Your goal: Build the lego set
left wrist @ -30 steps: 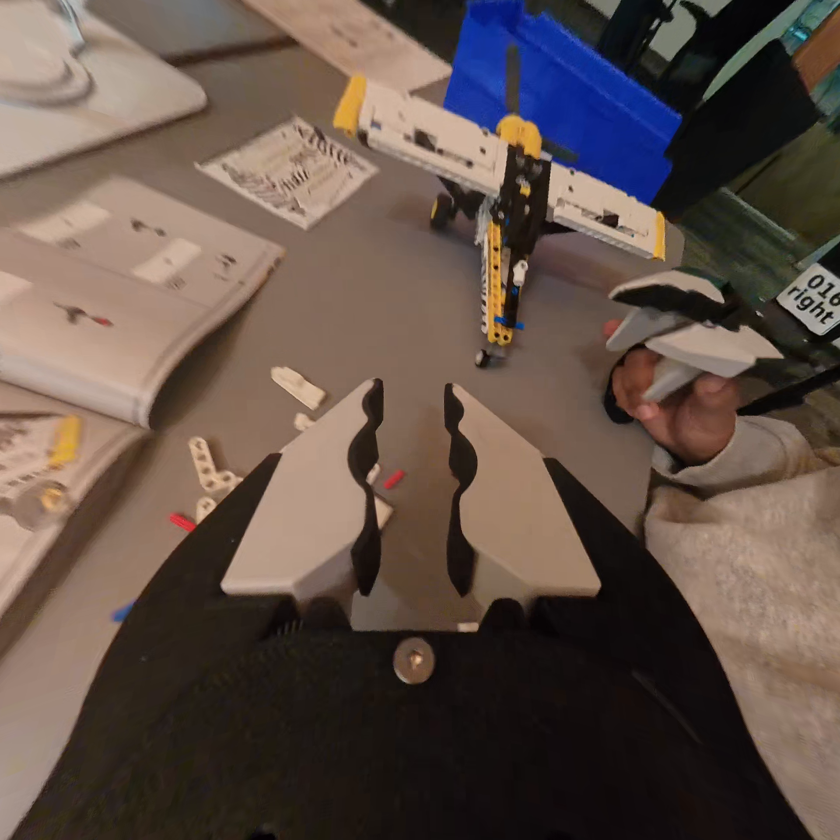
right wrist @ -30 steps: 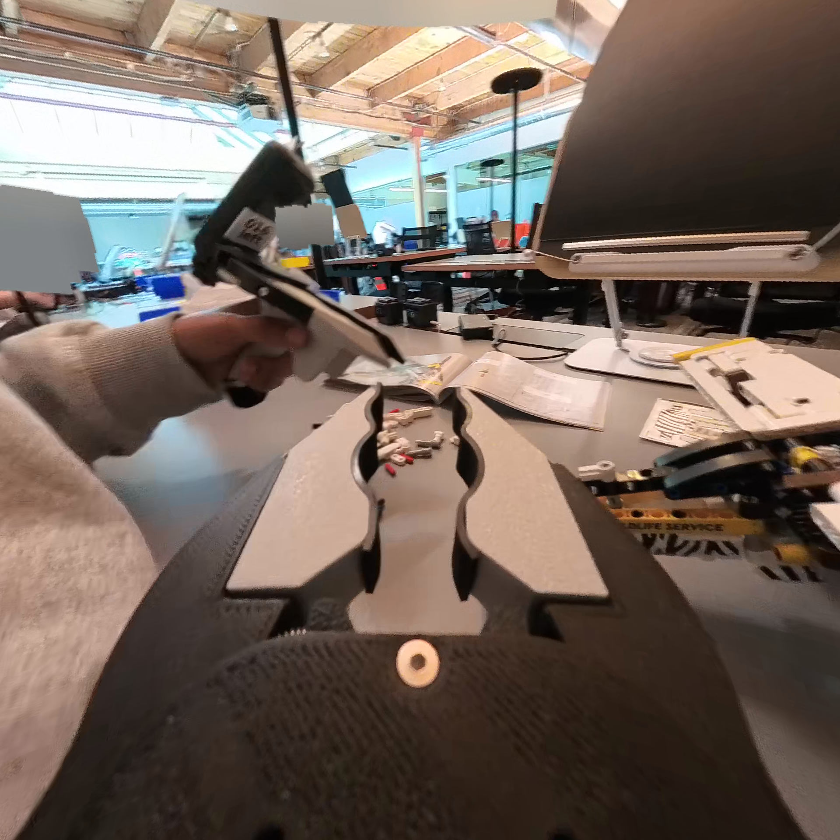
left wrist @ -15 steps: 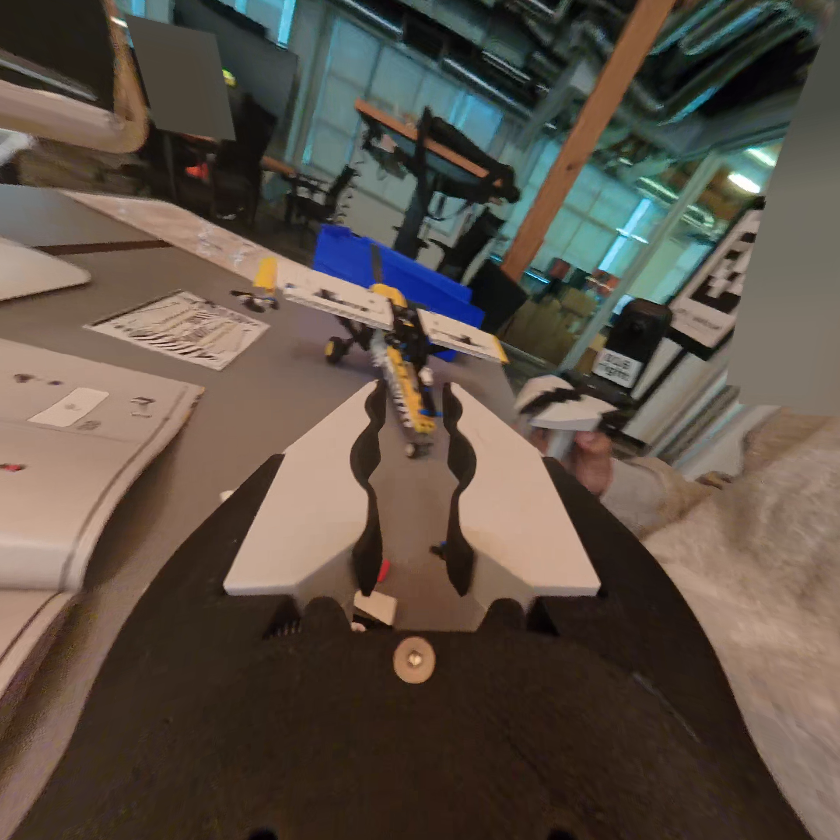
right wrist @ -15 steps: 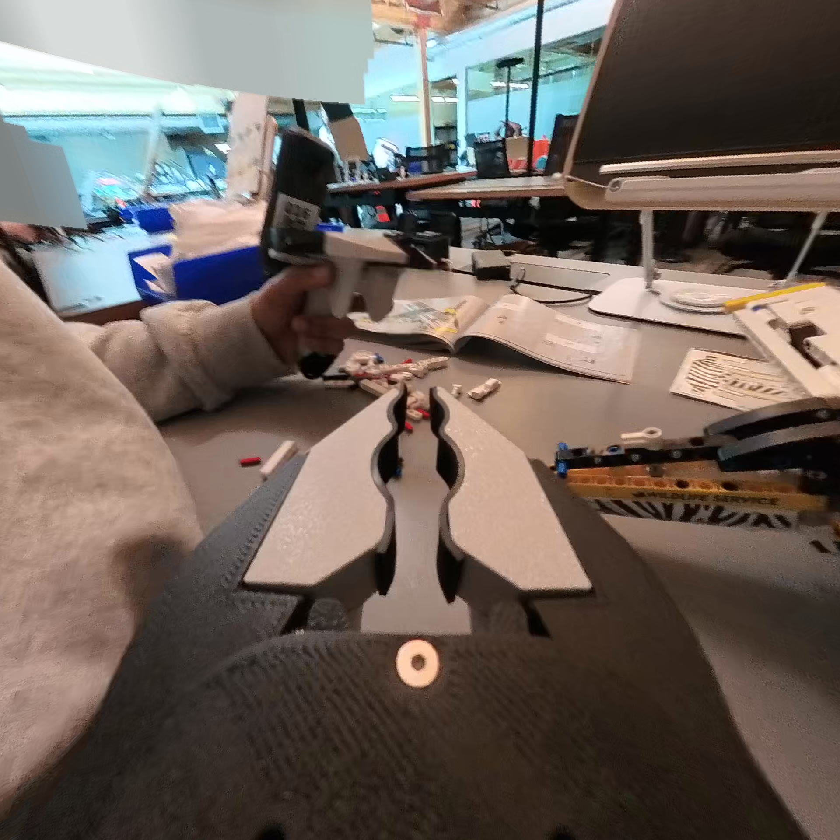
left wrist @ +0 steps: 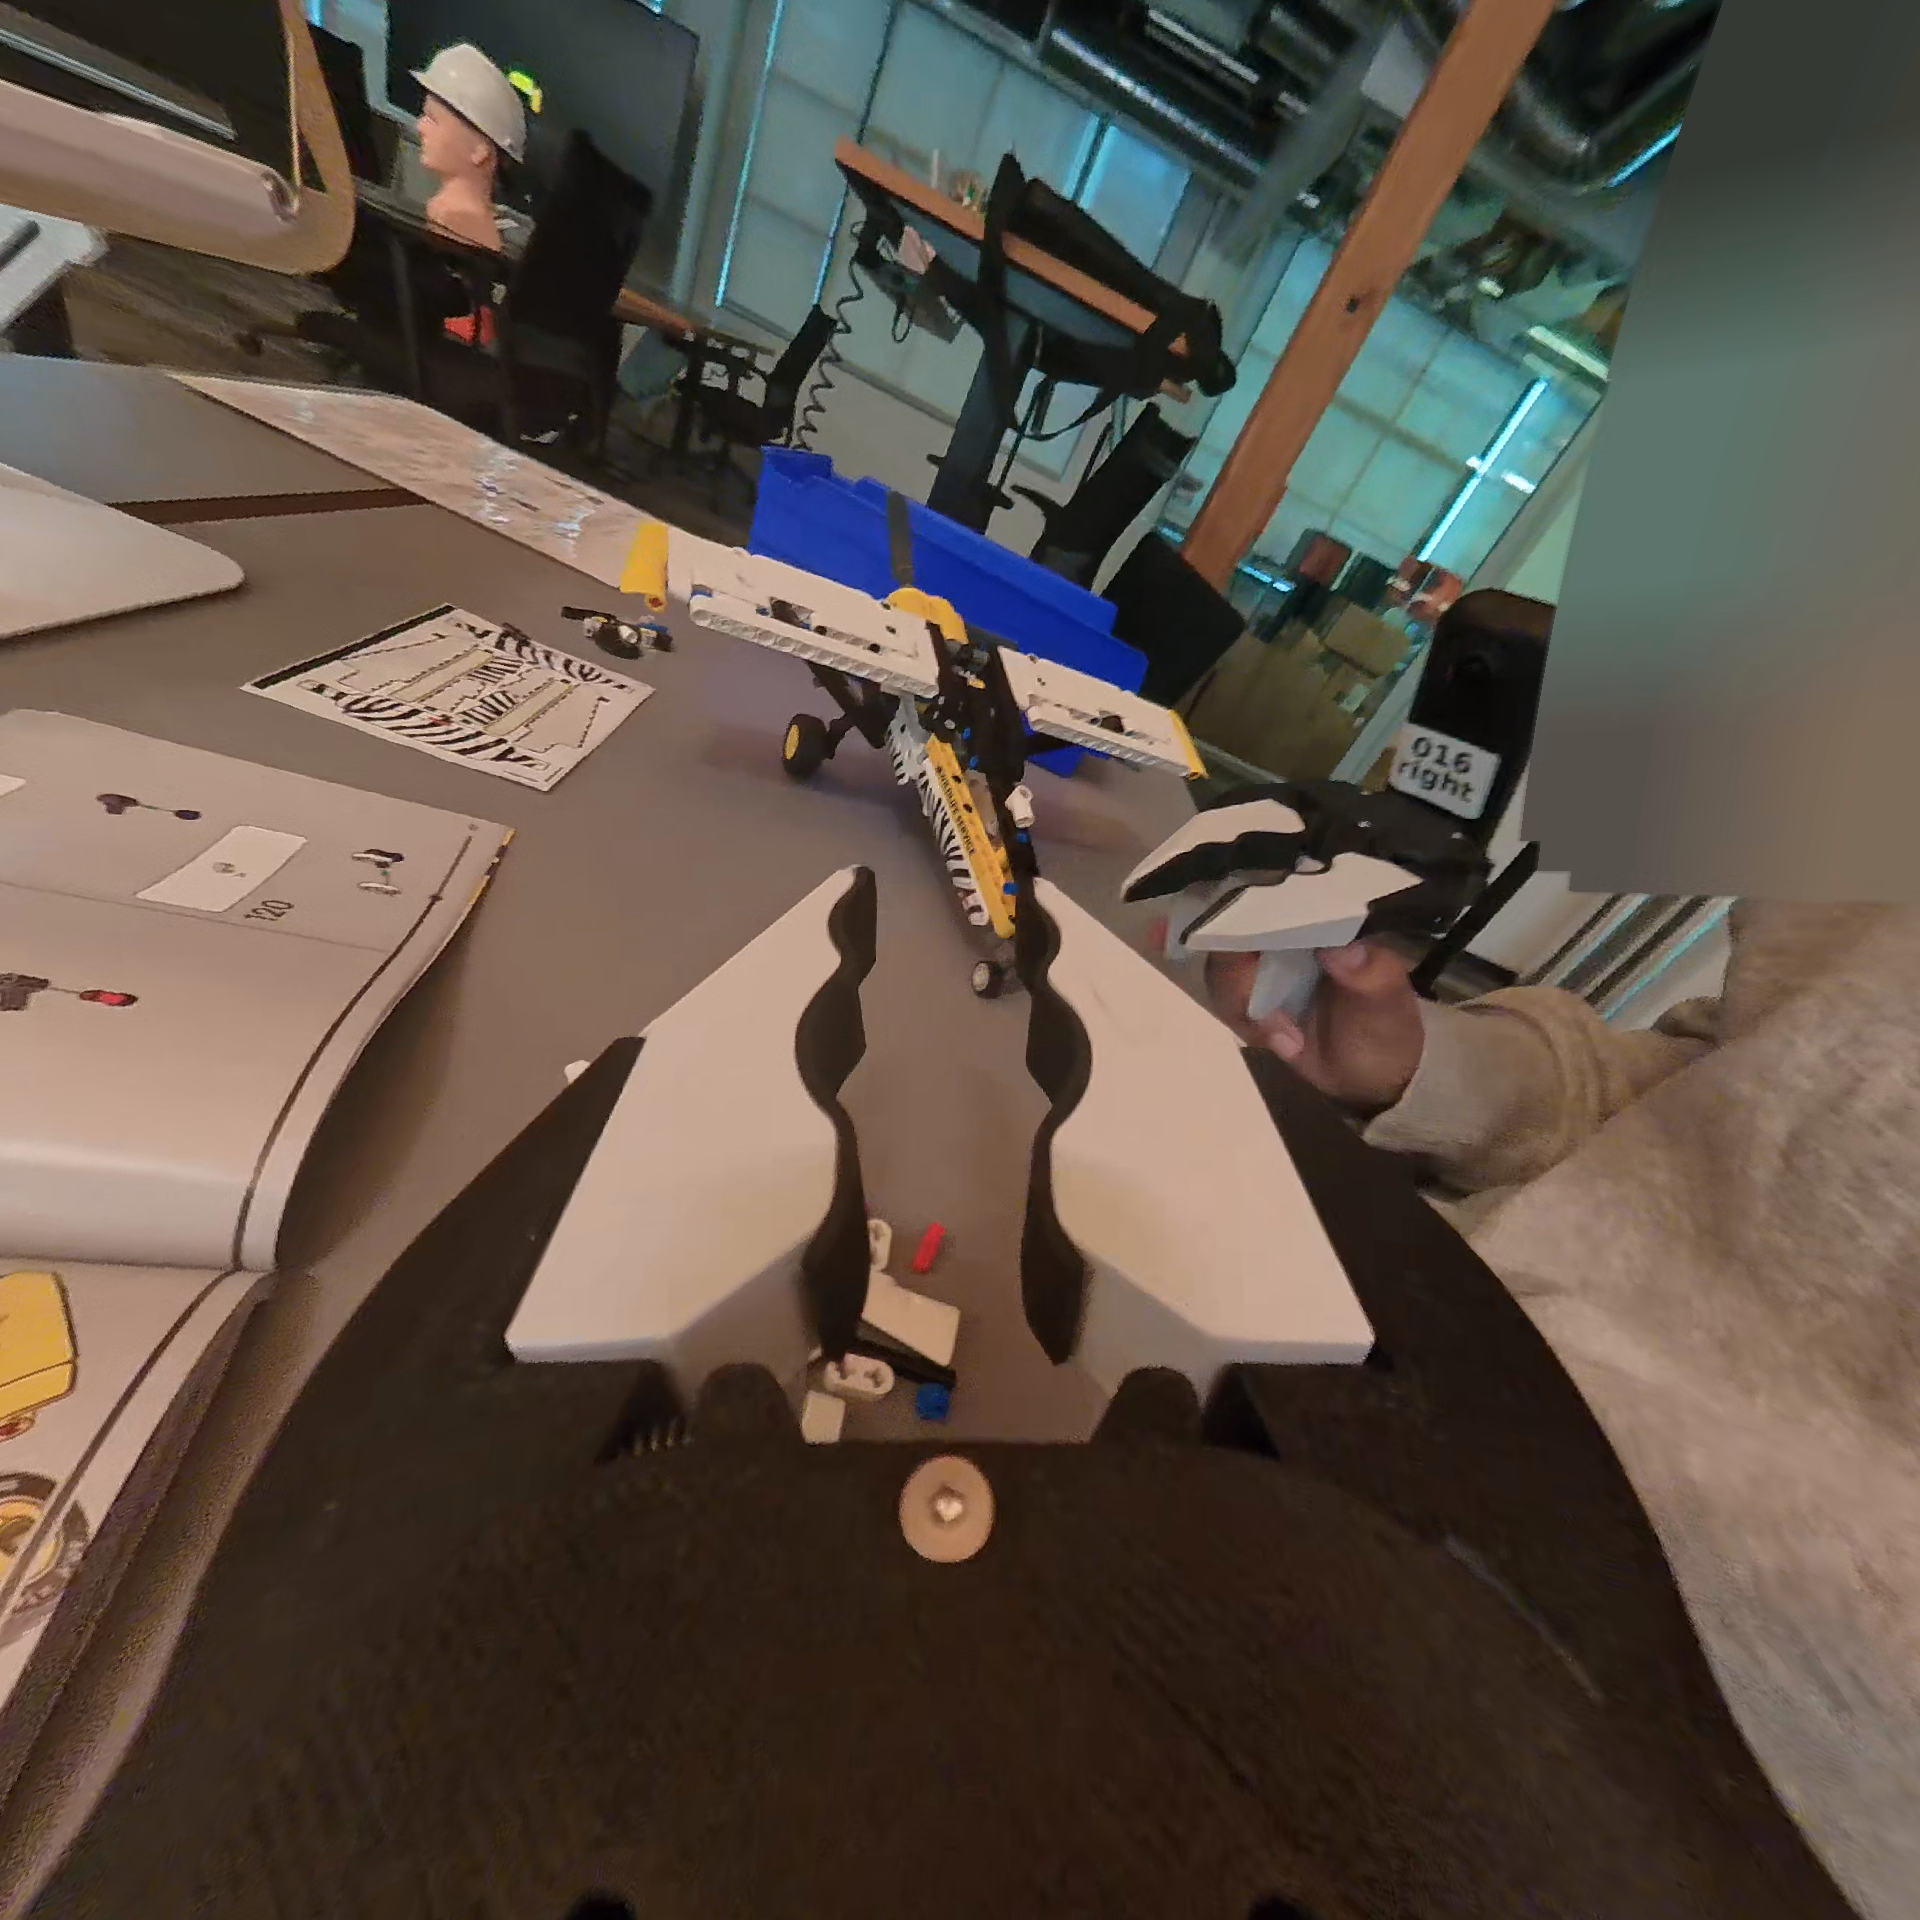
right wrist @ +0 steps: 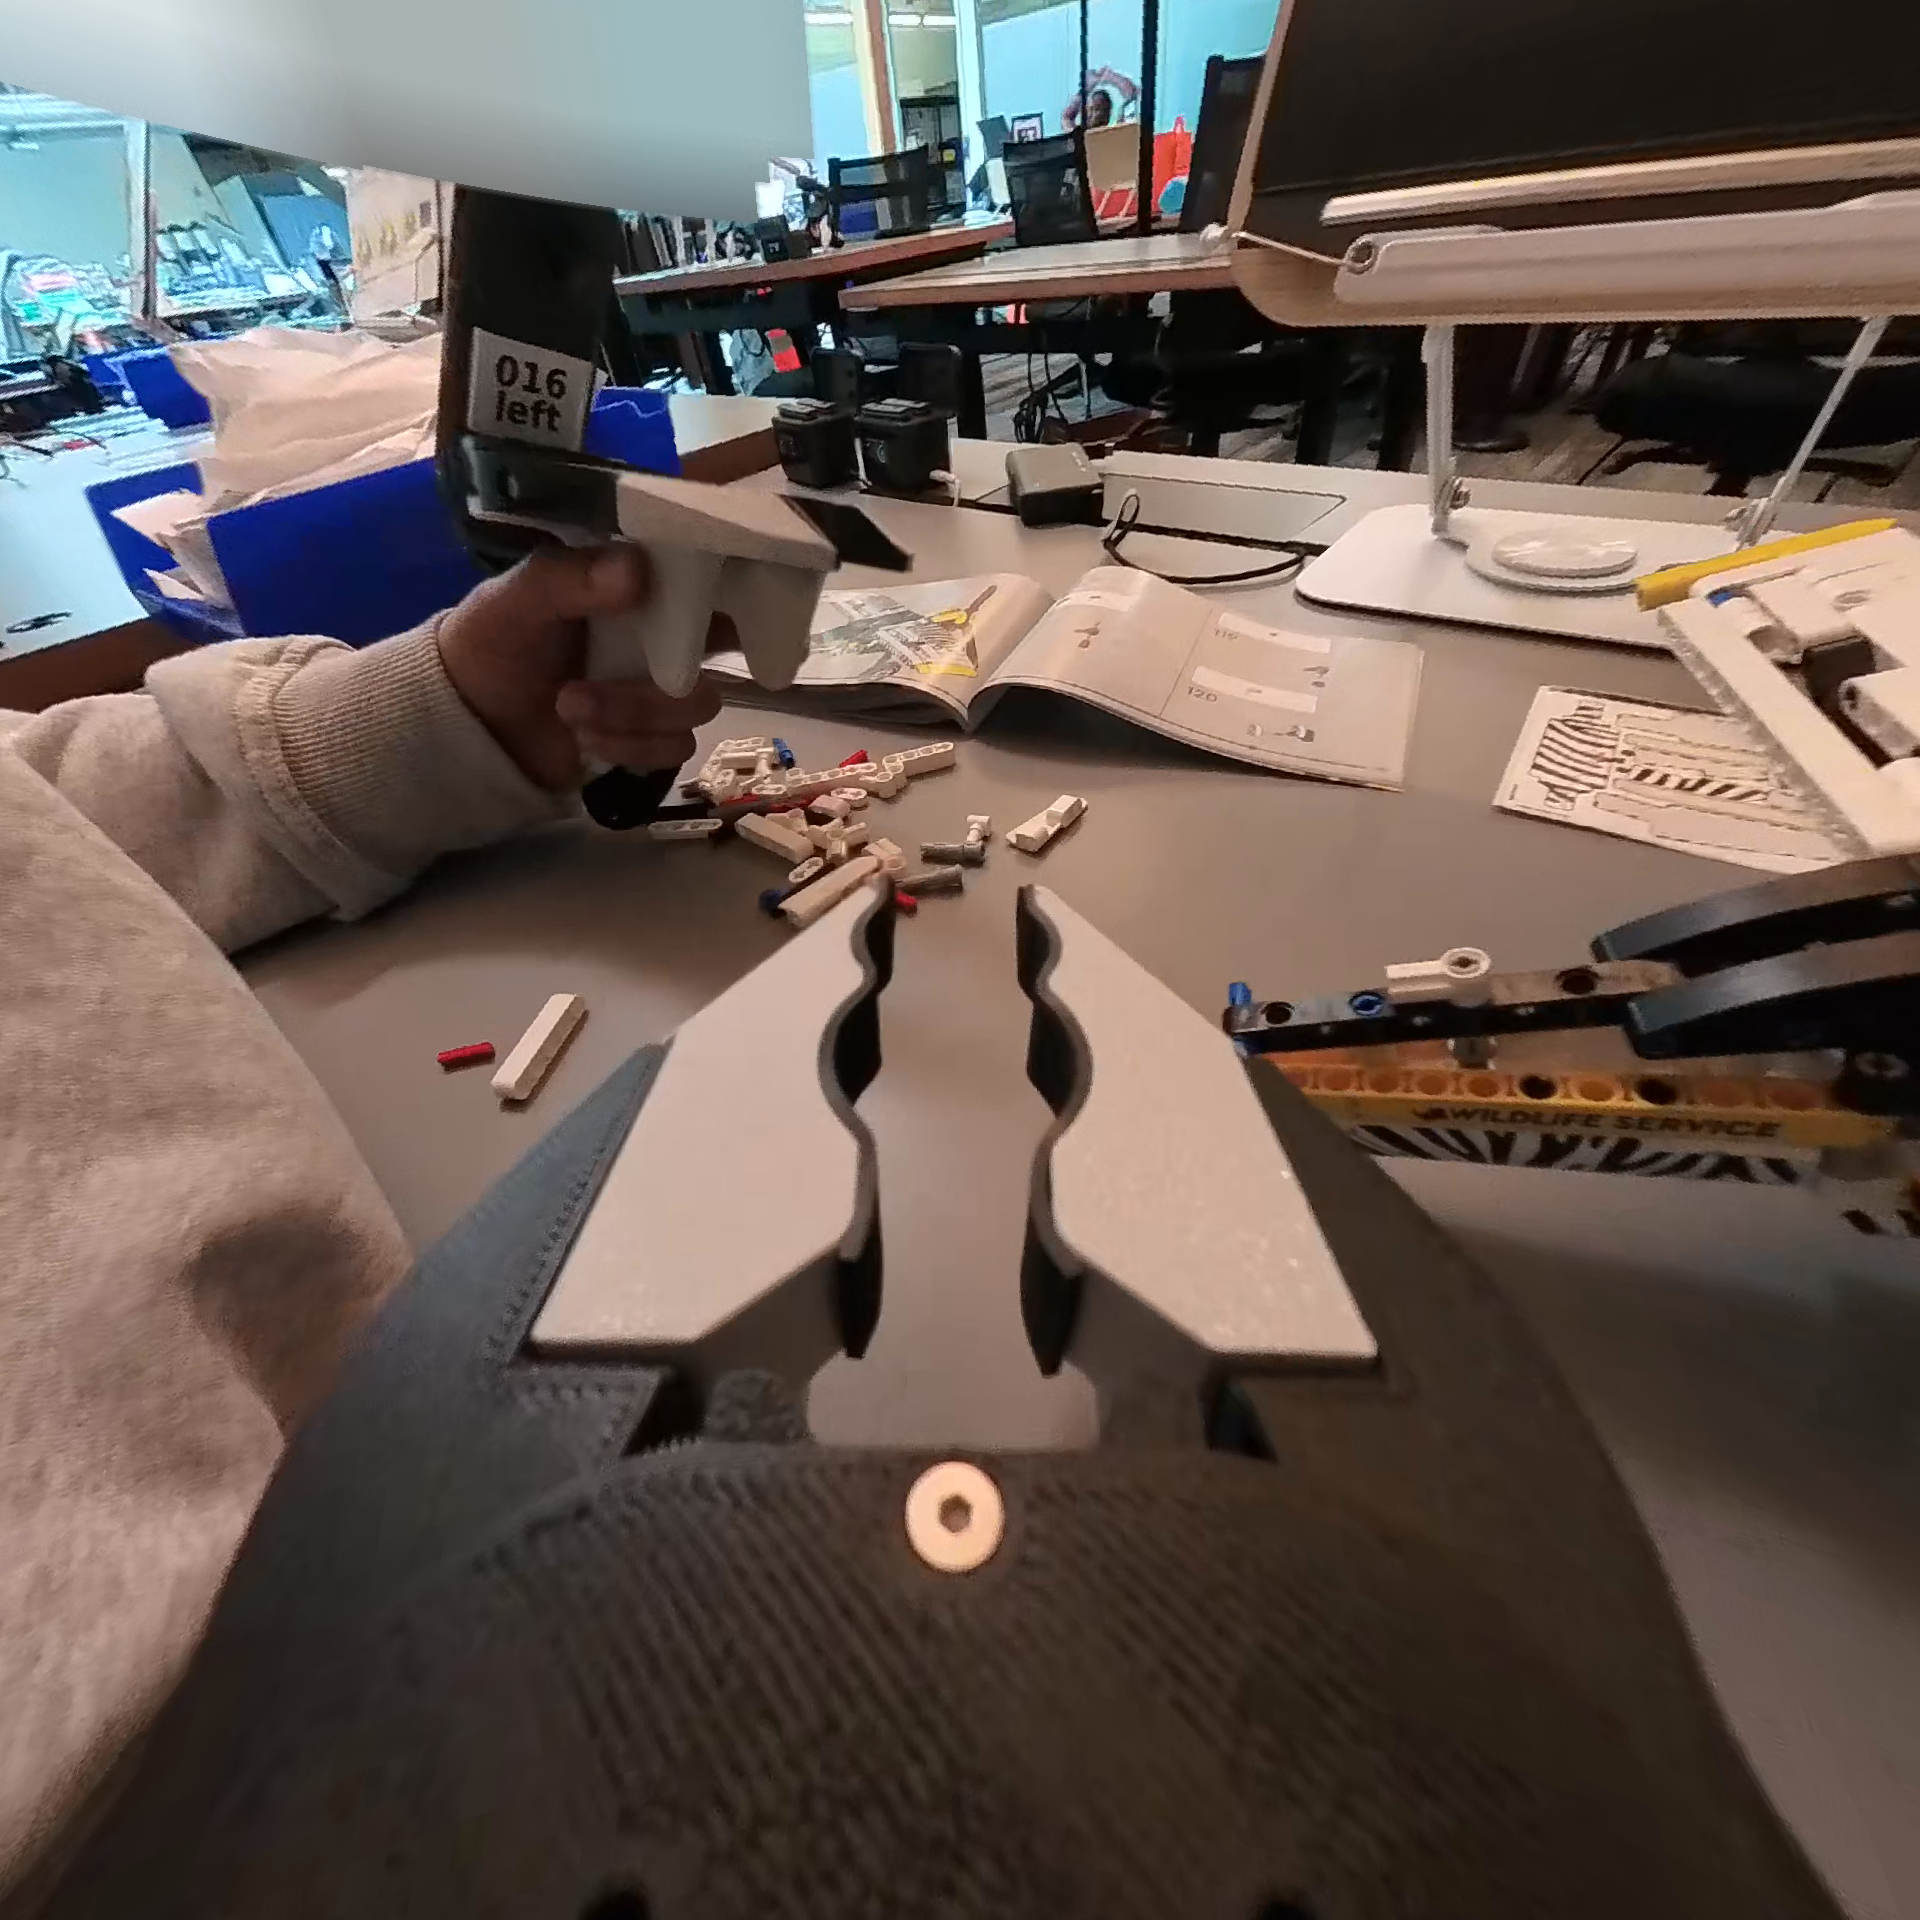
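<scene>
Closest in, the left gripper (left wrist: 951,935) is held low over the grey surface (left wrist: 644,862) with its jaws parted and nothing between them; a few loose pieces (left wrist: 894,1320) (a white panel, a short red pin, a blue pin) lie on the surface directly beneath its fingers. The right gripper (right wrist: 956,904) is likewise parted and empty, hovering just short of the main scatter of white and grey parts (right wrist: 831,810), with a white beam (right wrist: 537,1043) and a red pin (right wrist: 463,1055) lying apart to its left. Just right of the right gripper, the tail boom of the lego plane (left wrist: 935,707) is seen close, resting on the surface; ahead of the left gripper the same model stands on its wheels, wings level. Left of the left gripper lies the open instruction booklet (left wrist: 187,935), and beyond it the sticker sheet (left wrist: 447,691); a blue bin (left wrist: 935,571) sits behind the plane. The step in hand is judged to be picking the next piece: the booklet page should be matched first, a single part isolated from the pile, and the jaws closed squarely across it so that neighbours are not dragged.
</scene>
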Tool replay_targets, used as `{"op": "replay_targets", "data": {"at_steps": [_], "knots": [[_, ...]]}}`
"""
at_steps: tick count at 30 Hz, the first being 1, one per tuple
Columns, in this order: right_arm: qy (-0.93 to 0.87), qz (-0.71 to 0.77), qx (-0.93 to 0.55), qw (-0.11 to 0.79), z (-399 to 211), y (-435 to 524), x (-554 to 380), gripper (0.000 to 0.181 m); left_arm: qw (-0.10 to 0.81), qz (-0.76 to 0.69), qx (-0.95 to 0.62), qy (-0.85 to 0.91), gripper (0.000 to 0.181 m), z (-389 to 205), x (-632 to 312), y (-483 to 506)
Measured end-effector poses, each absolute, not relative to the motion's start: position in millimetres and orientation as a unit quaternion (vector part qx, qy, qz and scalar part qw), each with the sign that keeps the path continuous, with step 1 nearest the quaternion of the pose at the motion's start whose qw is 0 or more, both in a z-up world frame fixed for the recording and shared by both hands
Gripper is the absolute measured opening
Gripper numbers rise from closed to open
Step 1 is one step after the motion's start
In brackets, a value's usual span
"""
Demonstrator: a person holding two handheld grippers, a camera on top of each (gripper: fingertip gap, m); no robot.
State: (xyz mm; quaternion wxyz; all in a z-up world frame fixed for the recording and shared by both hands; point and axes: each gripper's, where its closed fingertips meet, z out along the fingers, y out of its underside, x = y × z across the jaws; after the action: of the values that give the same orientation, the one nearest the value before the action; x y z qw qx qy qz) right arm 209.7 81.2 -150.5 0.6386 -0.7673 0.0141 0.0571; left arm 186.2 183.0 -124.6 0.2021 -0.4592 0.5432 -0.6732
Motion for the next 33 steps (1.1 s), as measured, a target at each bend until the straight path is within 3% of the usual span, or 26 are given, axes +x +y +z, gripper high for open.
{"op": "replay_targets", "data": {"at_steps": [33], "knots": [[0.025, 0.067, -0.789, 0.61, -161, 87, 212, 0.028, 0.201, -0.684, -0.472, 0.519, 0.021, -128, 187, 193]]}}
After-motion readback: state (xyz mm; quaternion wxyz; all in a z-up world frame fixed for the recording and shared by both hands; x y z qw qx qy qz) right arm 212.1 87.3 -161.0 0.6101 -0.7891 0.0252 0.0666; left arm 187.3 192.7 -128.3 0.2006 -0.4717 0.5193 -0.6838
